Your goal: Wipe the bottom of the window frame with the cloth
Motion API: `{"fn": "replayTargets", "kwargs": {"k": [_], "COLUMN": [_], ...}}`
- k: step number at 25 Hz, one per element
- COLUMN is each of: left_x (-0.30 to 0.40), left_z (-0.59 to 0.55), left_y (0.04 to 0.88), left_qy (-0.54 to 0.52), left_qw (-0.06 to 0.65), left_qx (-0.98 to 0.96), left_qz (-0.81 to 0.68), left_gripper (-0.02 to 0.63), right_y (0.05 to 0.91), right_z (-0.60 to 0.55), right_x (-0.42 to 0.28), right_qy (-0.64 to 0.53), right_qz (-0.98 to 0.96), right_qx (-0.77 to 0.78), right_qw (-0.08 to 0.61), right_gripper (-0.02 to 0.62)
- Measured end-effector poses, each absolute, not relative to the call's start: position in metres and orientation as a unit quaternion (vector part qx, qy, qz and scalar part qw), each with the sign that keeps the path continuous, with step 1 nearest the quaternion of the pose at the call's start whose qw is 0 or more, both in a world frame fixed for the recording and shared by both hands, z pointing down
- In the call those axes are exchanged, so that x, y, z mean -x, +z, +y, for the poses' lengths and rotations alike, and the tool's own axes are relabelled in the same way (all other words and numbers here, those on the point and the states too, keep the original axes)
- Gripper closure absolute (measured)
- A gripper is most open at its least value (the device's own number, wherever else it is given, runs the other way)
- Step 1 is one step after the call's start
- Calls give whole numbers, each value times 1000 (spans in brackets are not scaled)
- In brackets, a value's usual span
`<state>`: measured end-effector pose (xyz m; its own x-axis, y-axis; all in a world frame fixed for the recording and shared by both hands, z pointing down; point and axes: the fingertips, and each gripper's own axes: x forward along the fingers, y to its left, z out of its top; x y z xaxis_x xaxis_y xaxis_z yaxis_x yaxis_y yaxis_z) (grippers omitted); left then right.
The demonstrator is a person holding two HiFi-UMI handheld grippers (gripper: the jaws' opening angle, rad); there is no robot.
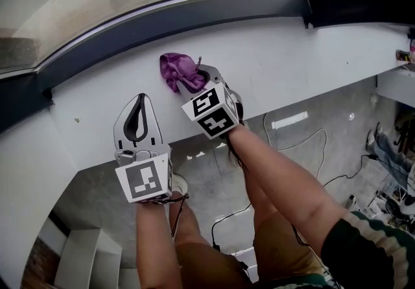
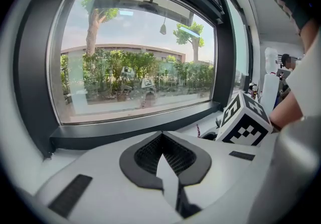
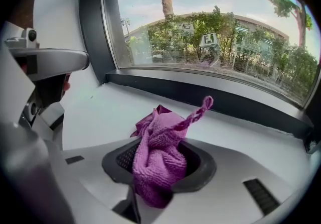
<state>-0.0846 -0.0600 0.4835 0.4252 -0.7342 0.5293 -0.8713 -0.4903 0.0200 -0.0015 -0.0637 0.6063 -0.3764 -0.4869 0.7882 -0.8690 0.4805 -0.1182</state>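
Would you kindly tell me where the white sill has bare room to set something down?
The widest bare stretch of the white sill runs rightward from the right gripper, below the dark bottom frame. Another patch lies left of the left gripper. The middle is crowded: both grippers and the purple cloth sit close together there.

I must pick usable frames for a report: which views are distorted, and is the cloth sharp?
Head view: the window frame bows strongly, the light is even, and the cloth is sharp. Left gripper view: fisheye bending, black corners, bright glass. Right gripper view: same fisheye and black corners, cloth weave sharp.
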Motion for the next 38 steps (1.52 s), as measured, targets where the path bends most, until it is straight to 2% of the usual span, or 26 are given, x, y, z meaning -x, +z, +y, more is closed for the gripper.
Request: {"fn": "replayTargets", "kwargs": {"k": [25,38], "left_x": [-120,-202], "left_z": [-53,-46], "left_y": [505,513], "left_qy": [240,241], "left_qw": [141,143], "left_qx": [-881,-891], "left_qz": [-383,-357], "left_gripper": [598,598], "right_y": [611,610], "right_z": [-45,-30], "right_x": [-227,-327], "right_qy": [289,289], "right_qz": [-741,-714], "right_qx": [-500,-532], "right_qw": [343,351], "right_gripper": [437,434]}}
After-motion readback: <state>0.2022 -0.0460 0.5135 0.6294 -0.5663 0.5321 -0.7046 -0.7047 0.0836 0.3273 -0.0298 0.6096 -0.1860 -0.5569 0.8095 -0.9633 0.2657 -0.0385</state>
